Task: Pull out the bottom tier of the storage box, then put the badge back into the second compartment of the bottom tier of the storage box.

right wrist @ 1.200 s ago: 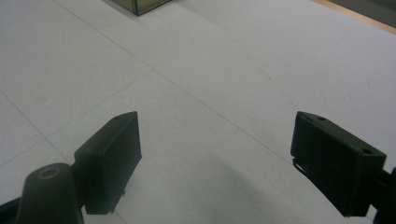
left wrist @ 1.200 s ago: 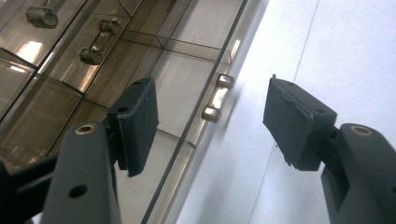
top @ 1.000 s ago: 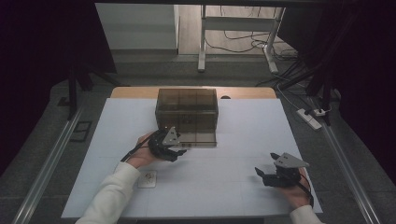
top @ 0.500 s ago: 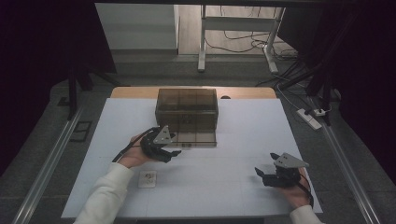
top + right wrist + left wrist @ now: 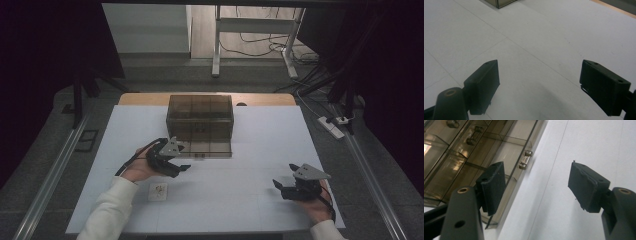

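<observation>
A smoke-brown clear drawer cabinet [image 5: 200, 112] stands at the middle of the white table [image 5: 260, 135]. Its bottom drawer [image 5: 206, 148] is pulled out toward me. In the left gripper view the drawer's small metal handle [image 5: 525, 160] lies beyond the jaws. My left gripper [image 5: 184, 159] hovers just left of the drawer's front. It is open, its jaws have just been opening, and nothing is between the pads [image 5: 494, 185]. My right gripper [image 5: 282, 177] rests at the table's near right, open over bare table [image 5: 540, 75].
A small white square piece [image 5: 158, 190] lies on the table near my left wrist. The wooden table edge [image 5: 270, 99] shows behind the cabinet. Beyond it are a metal stand [image 5: 216, 45] and floor cables; a power strip [image 5: 333, 127] lies at the right.
My left gripper has drawn back from the drawer's front, a little to the left and toward me. The right gripper and the drawer have stayed put.
</observation>
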### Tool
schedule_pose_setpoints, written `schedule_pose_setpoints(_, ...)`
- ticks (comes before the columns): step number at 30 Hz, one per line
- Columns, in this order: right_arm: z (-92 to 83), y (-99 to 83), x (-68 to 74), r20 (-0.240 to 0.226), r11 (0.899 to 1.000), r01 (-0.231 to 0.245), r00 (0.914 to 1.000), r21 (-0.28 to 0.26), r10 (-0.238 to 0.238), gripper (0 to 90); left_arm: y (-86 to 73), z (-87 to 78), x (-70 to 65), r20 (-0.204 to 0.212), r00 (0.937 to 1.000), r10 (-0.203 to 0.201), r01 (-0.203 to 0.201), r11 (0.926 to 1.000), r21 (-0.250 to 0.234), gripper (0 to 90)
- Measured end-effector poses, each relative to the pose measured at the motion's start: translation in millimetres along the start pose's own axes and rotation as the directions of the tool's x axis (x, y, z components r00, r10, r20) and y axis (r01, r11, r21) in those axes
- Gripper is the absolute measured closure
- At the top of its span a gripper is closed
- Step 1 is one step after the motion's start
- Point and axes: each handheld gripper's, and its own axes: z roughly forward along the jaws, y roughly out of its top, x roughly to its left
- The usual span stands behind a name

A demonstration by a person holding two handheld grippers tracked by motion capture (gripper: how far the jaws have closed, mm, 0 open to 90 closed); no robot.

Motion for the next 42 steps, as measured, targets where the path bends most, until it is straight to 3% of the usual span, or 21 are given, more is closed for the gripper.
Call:
schedule_pose_setpoints(24,0.0,0.1,-0.2,0.0,1.0,-0.002,1.0,-0.002,0.002,15.6,-17.1,-14.0,-10.9,0.018,0.9996,-0.022,0.021,0.9992,0.032,26.3)
schedule_pose_setpoints(42,0.4,-0.3,0.3,-0.002,1.0,0.001,1.0,0.001,-0.001,15.6,-41.5,-27.2,-18.4,0.007,0.997,-0.077,0.077,0.9966,0.029,26.3)
